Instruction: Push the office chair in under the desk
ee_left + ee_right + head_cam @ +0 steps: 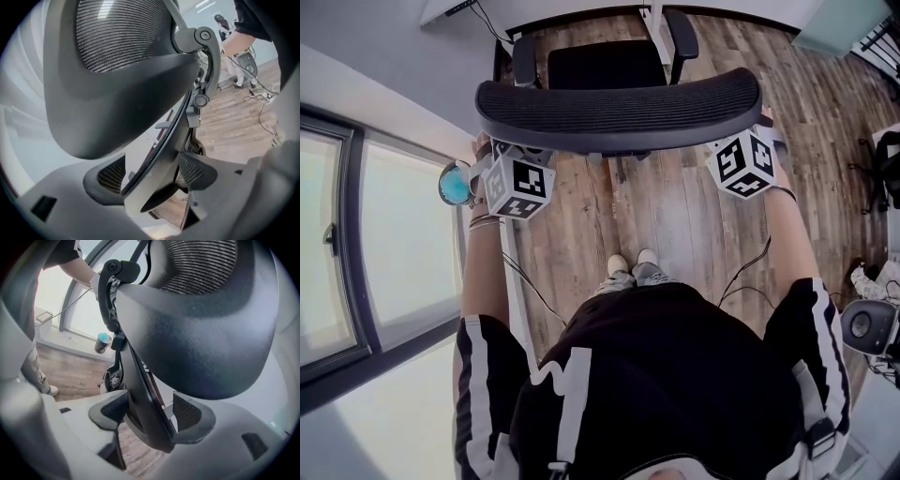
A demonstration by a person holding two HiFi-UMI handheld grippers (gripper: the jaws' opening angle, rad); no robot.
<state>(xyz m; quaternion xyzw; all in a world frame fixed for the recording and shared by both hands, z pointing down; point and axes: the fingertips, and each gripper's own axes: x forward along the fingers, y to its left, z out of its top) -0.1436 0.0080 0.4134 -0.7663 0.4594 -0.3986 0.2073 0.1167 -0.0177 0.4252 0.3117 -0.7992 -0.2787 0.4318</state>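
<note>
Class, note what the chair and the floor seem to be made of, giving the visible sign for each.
Chair: black mesh, seemingly fabric or plastic, in a matt dark rim, likely plastic; the fine woven grid shows in both gripper views. Floor: wood or wood-look laminate, low sheen; grain and plank seams show.

The office chair (619, 108) stands between the person's feet (633, 272) and the desk (572, 11). The left gripper (152, 180) clasps its backrest's left edge, the right gripper (147, 420) the right.
</note>
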